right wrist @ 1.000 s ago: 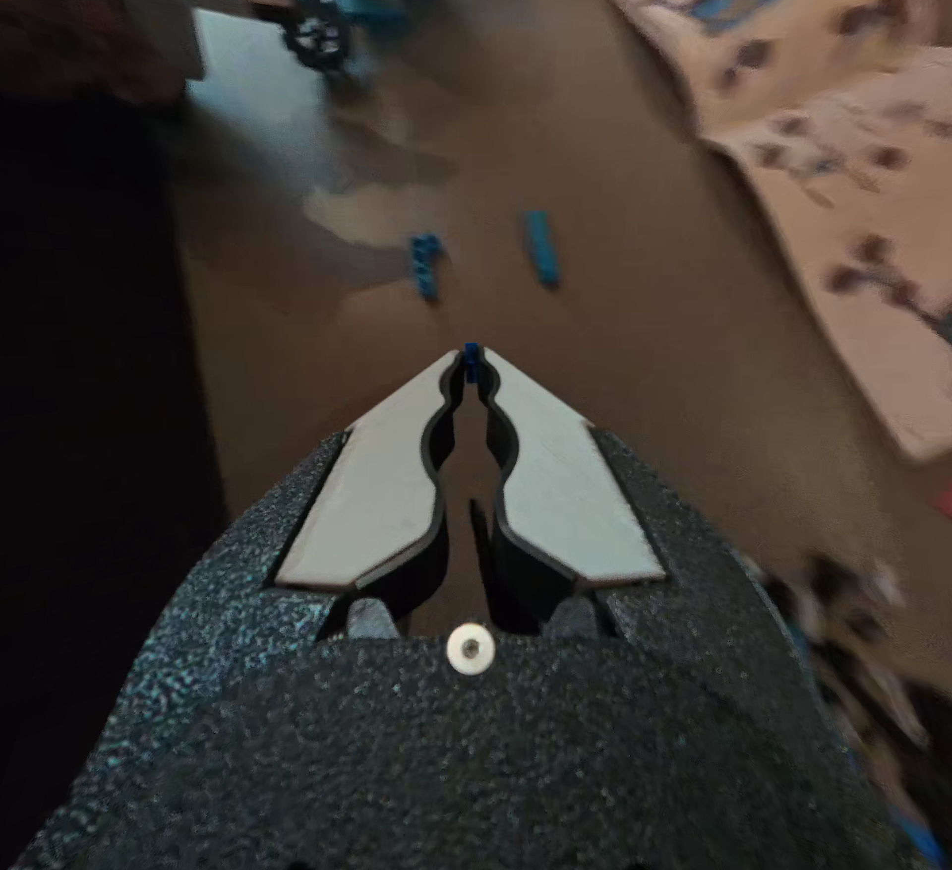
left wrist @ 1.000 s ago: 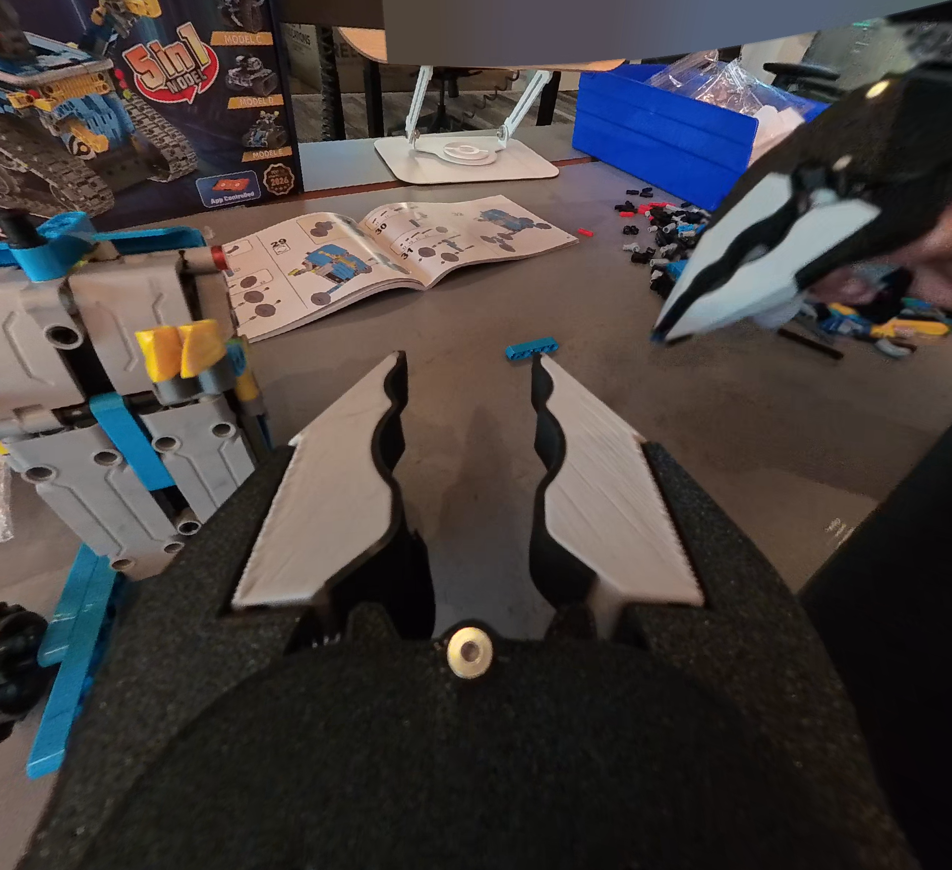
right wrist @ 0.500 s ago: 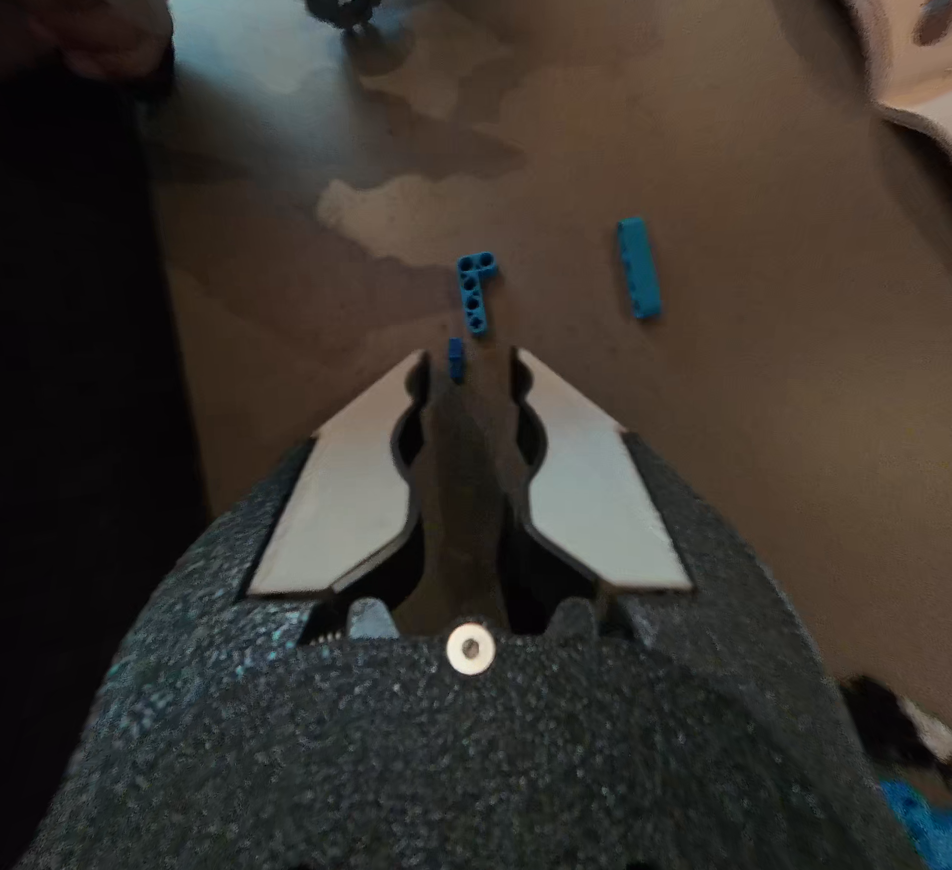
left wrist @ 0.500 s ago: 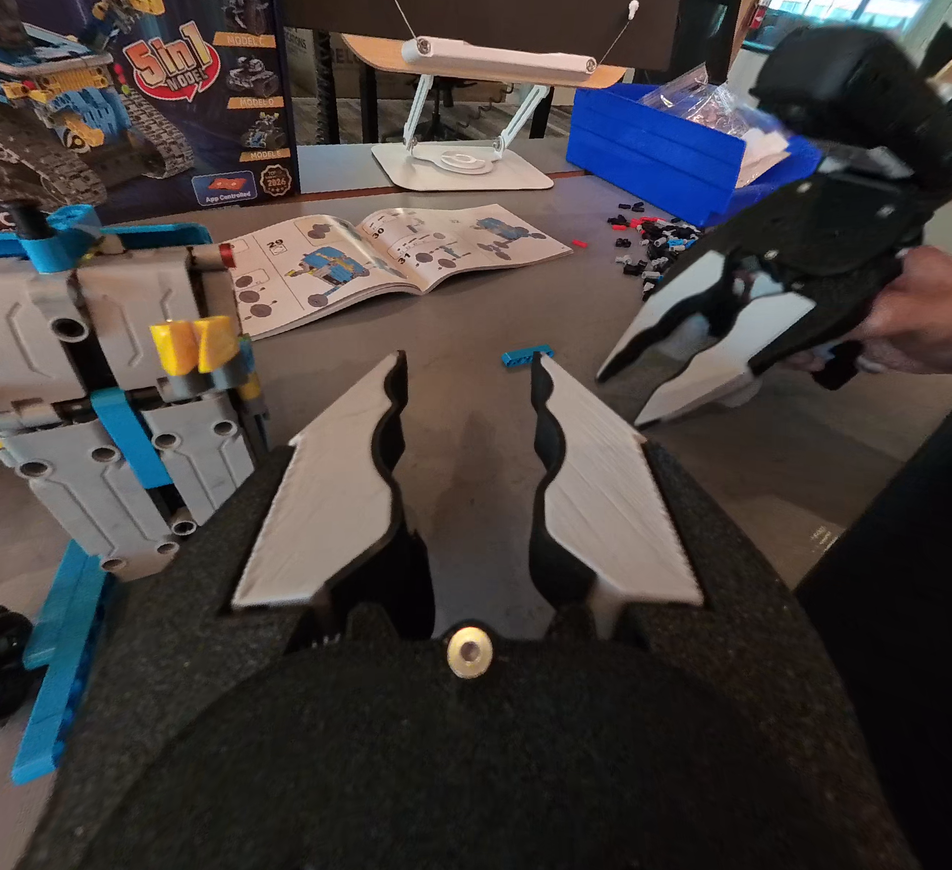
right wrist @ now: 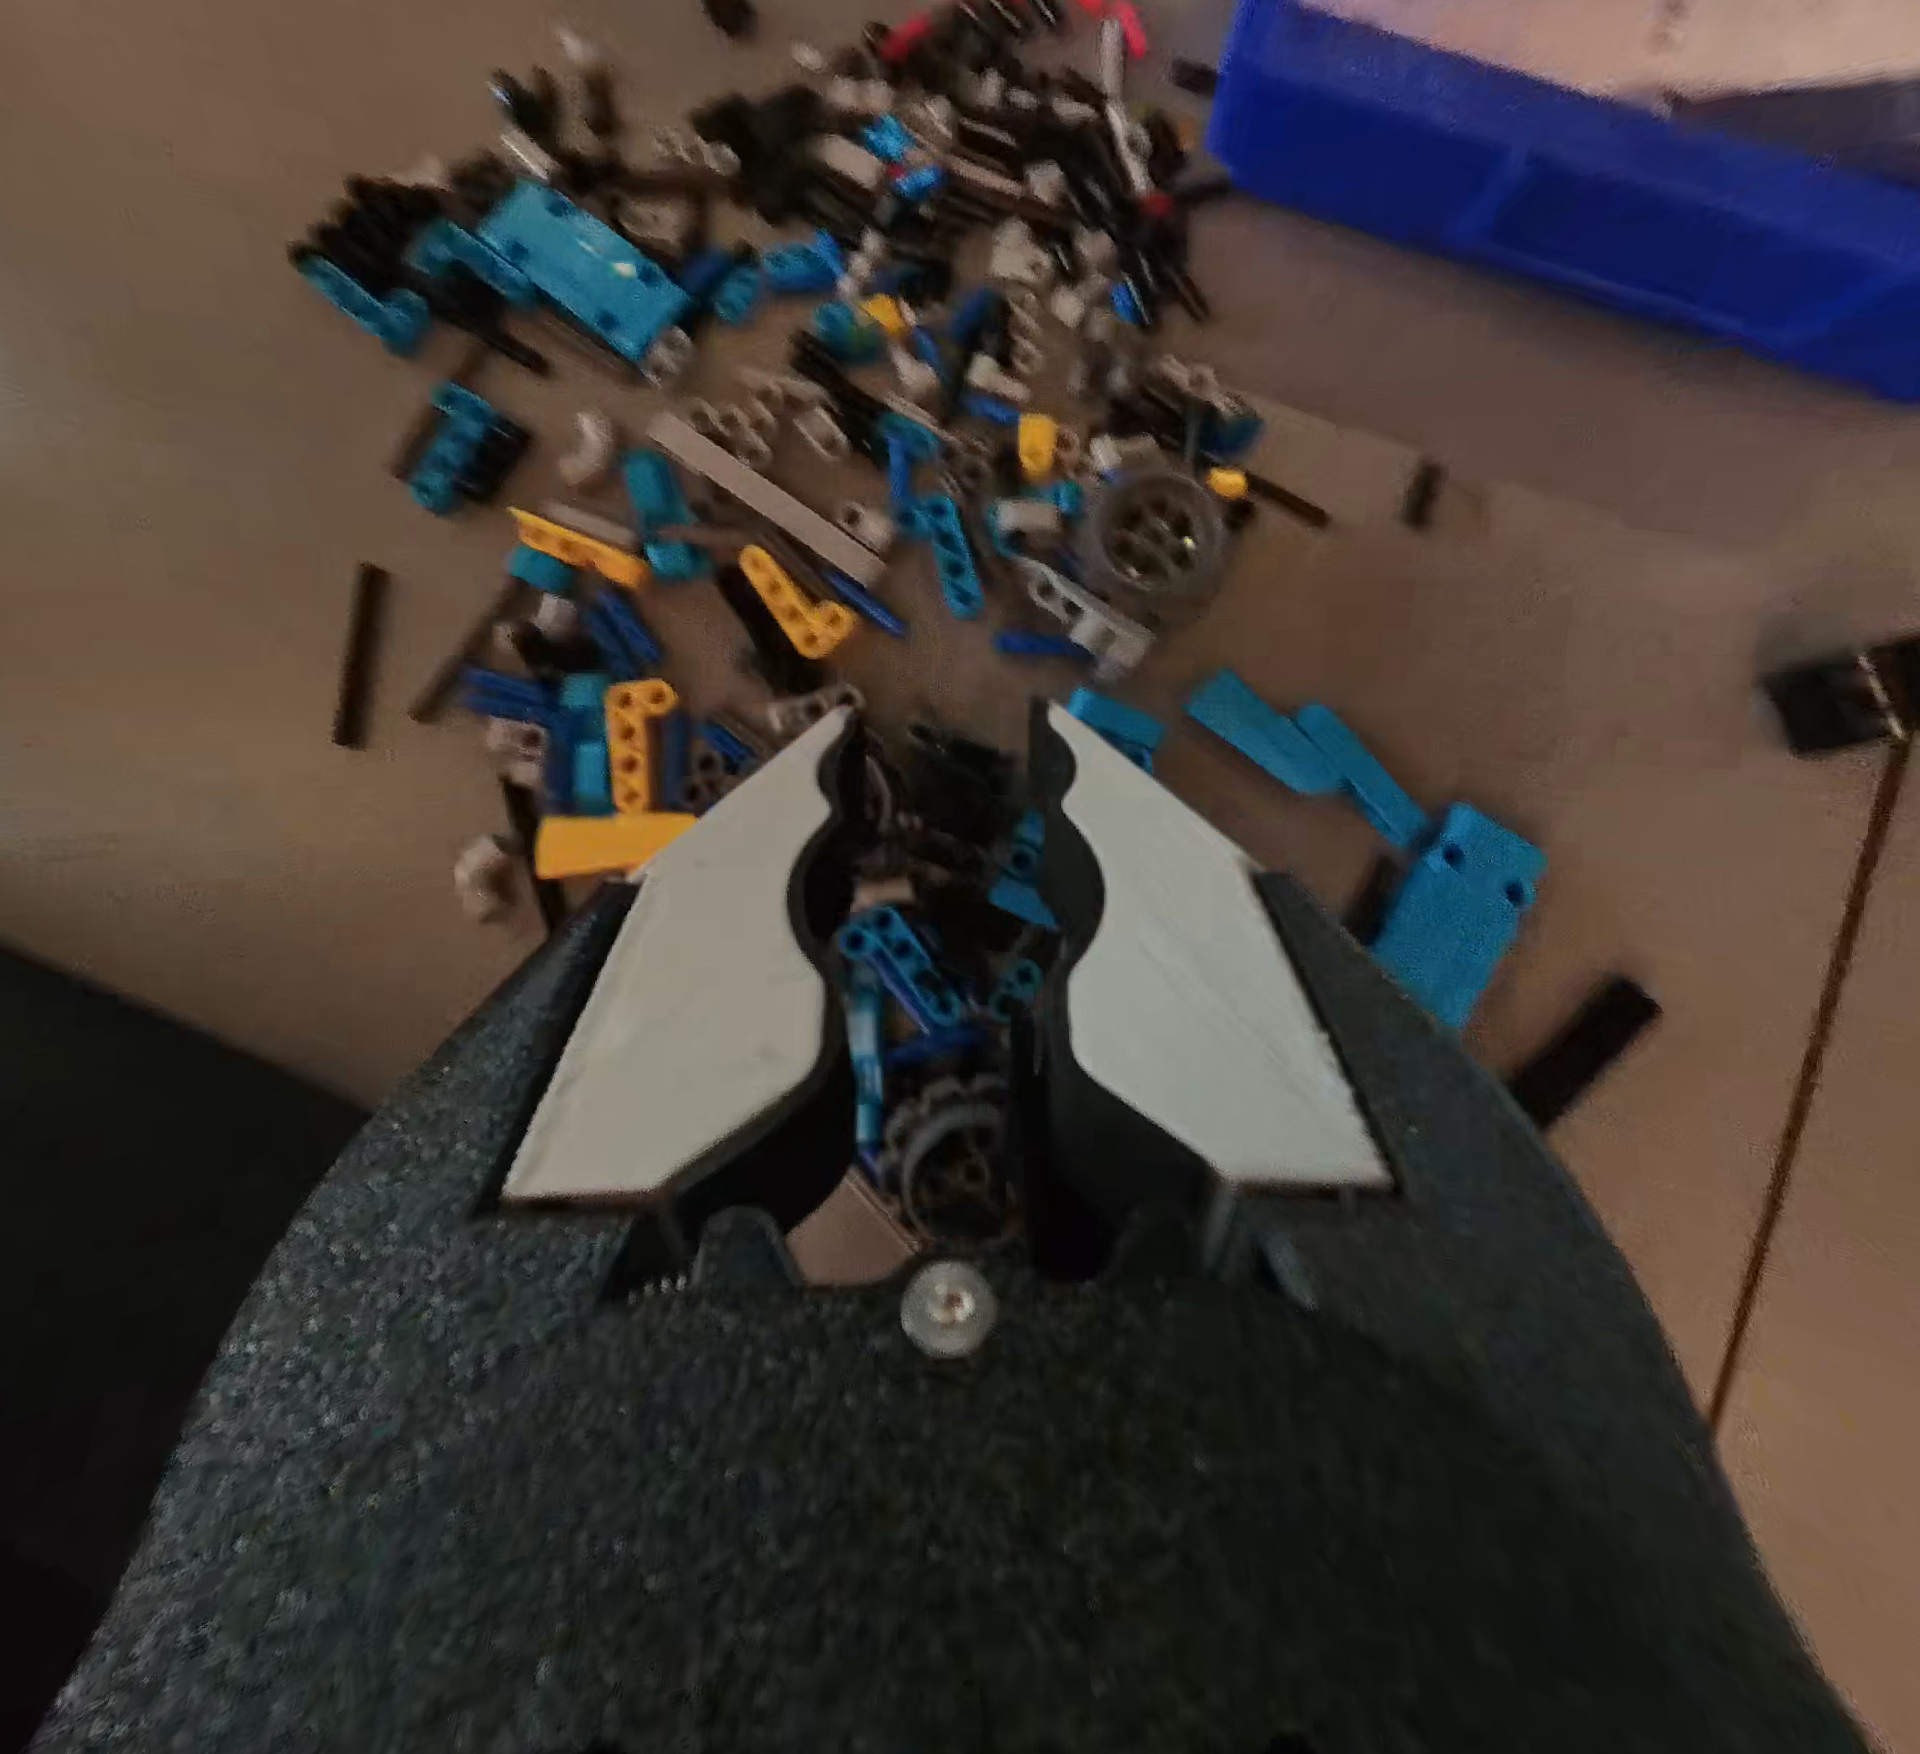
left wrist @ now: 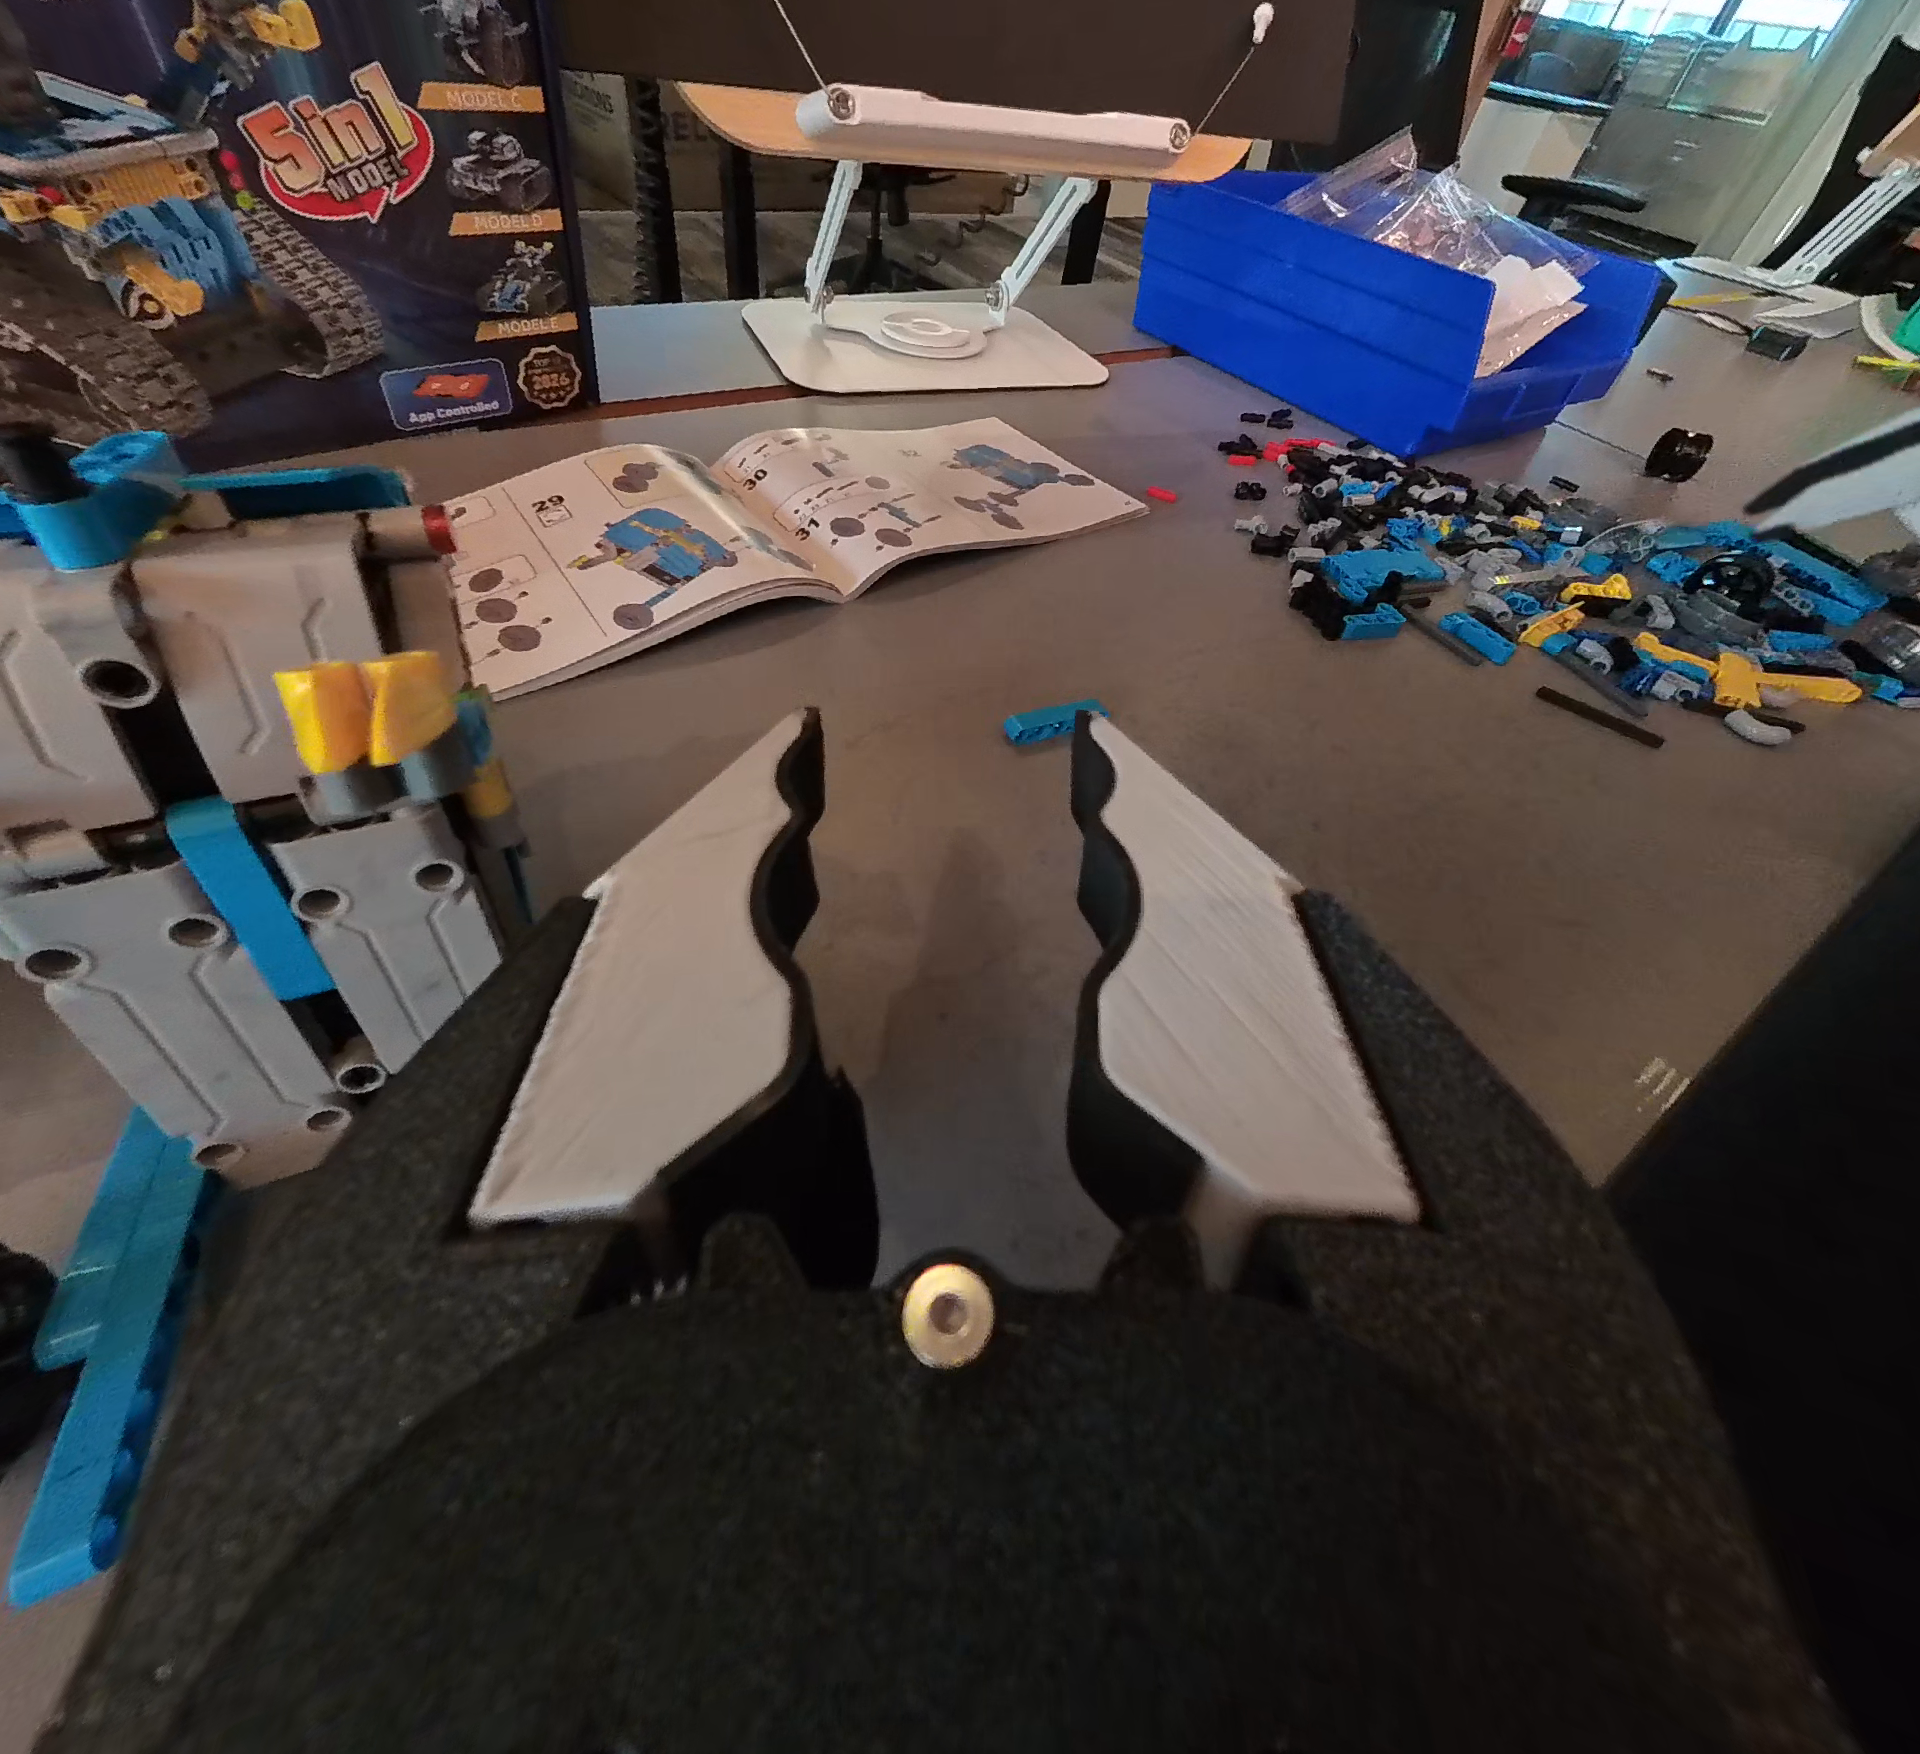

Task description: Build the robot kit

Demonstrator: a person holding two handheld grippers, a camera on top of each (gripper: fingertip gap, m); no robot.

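On the grey tabletop [left wrist: 1351, 852], the biggest thing near the left gripper [left wrist: 943, 738] is a half-built grey-and-blue plastic brick model [left wrist: 208, 831], just off its left finger, untouched; the jaws stand wide with nothing between them. Behind lie an open paper instruction booklet [left wrist: 769, 541] and a deep blue plastic bin [left wrist: 1351, 333]. Over on the right, the right gripper [right wrist: 940, 722] hangs above a scattered pile of small blue, black and yellow plastic building pieces [right wrist: 831, 416], jaws parted, holding nothing. Those bits look light, hard and slick, so I'd judge a pinch across a flat side holds best. Smallest of all, a short blue plastic beam [left wrist: 1044, 725] lies alone beside the left gripper's right fingertip.
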